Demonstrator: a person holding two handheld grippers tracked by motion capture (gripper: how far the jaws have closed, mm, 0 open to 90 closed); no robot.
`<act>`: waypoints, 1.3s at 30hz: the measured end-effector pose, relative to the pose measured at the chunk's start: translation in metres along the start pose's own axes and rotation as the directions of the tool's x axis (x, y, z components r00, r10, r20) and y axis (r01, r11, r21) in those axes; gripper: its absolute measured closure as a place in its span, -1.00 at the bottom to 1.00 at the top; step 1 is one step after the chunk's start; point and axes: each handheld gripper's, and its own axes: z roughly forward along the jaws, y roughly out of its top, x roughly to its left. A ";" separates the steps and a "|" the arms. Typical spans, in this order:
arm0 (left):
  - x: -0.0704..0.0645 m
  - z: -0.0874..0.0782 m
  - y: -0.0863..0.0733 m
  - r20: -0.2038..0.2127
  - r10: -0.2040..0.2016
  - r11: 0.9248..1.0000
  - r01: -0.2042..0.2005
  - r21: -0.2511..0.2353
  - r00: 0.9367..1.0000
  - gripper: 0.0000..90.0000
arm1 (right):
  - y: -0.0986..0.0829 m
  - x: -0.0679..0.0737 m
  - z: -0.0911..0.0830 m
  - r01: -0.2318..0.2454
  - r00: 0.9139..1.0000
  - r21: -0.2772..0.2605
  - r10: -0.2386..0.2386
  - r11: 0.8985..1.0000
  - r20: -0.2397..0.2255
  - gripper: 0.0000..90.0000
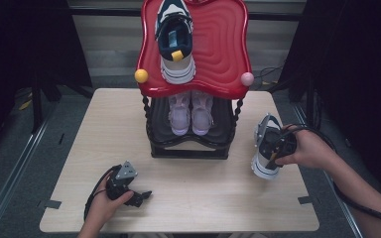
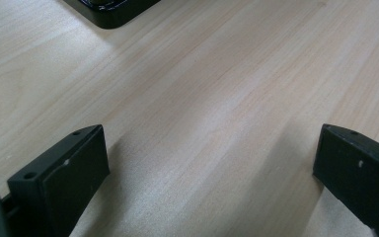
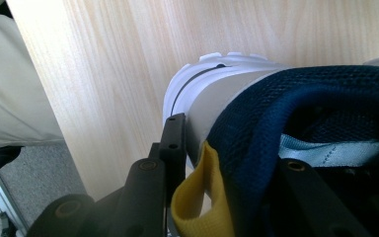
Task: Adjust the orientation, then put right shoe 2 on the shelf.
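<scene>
At the right edge of the table (image 1: 188, 198), the right gripper (image 1: 277, 148) clamps the heel collar of a navy-and-white sneaker (image 1: 266, 148), one jaw inside, one outside.

Its mate (image 1: 174, 39) sits on the red top tray (image 1: 223, 49) of the shoe rack (image 1: 188, 148), likely the destination; the pink pair (image 1: 190, 113) fills the lower shelf. The left gripper (image 1: 138, 197), lower left, rests splayed and empty.

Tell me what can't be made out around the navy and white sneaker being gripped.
- High view: the navy and white sneaker has its heel collar hidden by the right gripper and hand.
- Right gripper view: its toe is cut off by the frame edge.
- High view: pink shoes partly hidden under red tray.
</scene>
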 end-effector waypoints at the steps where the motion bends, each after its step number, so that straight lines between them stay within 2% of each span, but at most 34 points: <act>1: 0.000 0.000 0.000 0.000 0.000 1.000 0.000 0.001 1.000 -1.00 | 0.000 0.001 -0.002 0.000 1.000 0.002 0.000 1.000 0.001 0.52; 4: 0.000 0.000 0.000 0.004 0.000 1.000 0.000 0.001 1.000 -1.00 | 0.000 0.003 -0.009 0.011 1.000 0.001 -0.011 1.000 0.001 0.52; 6: 0.000 0.000 0.000 0.000 -0.001 1.000 0.001 0.000 1.000 -1.00 | 0.000 0.007 -0.016 -0.007 1.000 0.021 0.007 1.000 -0.004 0.52; 7: 0.000 0.000 0.000 0.001 -0.001 1.000 0.001 0.000 1.000 -1.00 | 0.000 0.006 -0.017 0.018 1.000 0.001 -0.018 1.000 -0.002 0.52; 15: 0.000 0.000 0.000 0.001 0.000 1.000 0.000 0.000 1.000 -1.00 | 0.003 0.011 -0.038 0.025 1.000 0.016 -0.025 1.000 0.011 0.52; 16: 0.000 0.000 0.000 0.004 0.000 1.000 0.000 0.001 1.000 -1.00 | 0.003 0.011 -0.040 0.043 0.999 0.015 -0.044 0.999 0.019 0.52; 30: 0.000 0.000 0.000 0.000 0.000 1.000 0.000 0.000 1.000 -1.00 | 0.010 0.013 -0.071 0.042 0.998 0.017 -0.043 0.999 0.052 0.51; 35: 0.000 0.000 0.000 0.000 0.000 1.000 0.000 0.001 1.000 -1.00 | 0.013 0.011 -0.084 0.065 0.994 0.005 -0.065 0.998 0.083 0.51; 39: 0.000 0.000 0.000 0.000 0.000 1.000 0.000 0.000 1.000 -1.00 | 0.015 0.011 -0.094 0.049 0.994 0.000 -0.049 0.999 0.100 0.51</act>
